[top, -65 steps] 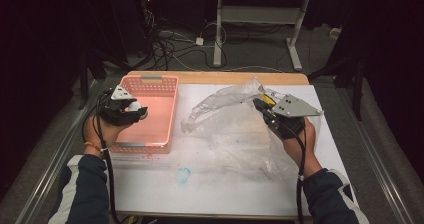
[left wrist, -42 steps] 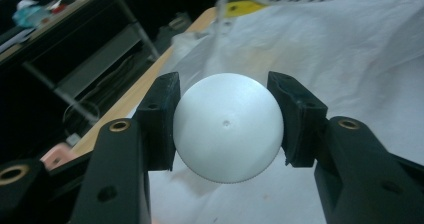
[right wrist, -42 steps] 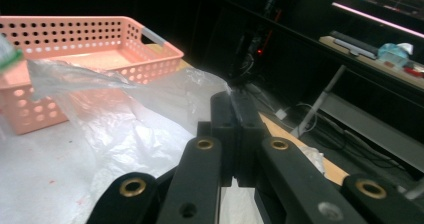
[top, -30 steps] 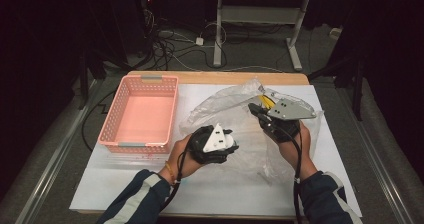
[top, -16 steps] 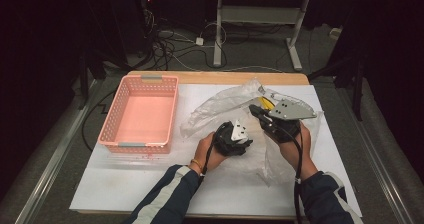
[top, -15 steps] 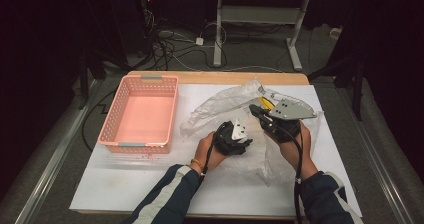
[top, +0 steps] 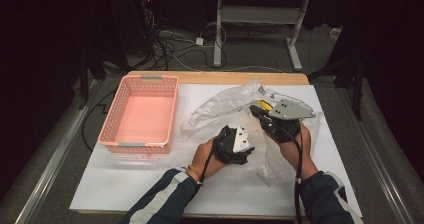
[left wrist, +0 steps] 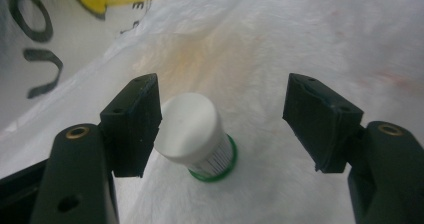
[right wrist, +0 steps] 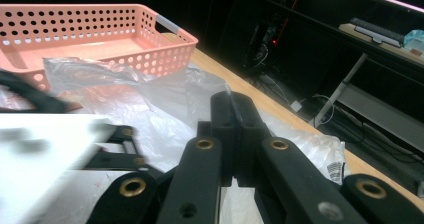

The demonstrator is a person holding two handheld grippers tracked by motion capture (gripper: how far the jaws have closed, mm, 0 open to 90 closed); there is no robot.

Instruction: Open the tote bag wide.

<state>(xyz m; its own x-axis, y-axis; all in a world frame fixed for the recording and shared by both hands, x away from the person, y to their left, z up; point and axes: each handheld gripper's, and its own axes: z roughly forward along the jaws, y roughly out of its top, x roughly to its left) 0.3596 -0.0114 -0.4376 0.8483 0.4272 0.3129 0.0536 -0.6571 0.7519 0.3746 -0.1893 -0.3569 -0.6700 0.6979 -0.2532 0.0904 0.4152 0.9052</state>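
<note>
Dark blue sleeves (top: 160, 196) with pale stripes; black grippers — brass-ringed screws on the jaws, black cables, a grey plate (top: 291, 109) on the right.

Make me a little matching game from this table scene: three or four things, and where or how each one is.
Things:
1. basket
2. left claw
3. right claw
4. small white bottle

States:
a. shut on the plastic bag
b. lying between open jaws
c. pink, at the table's left
d. open, inside the bag

Pairs: 1-c, 2-d, 3-a, 4-b
</note>
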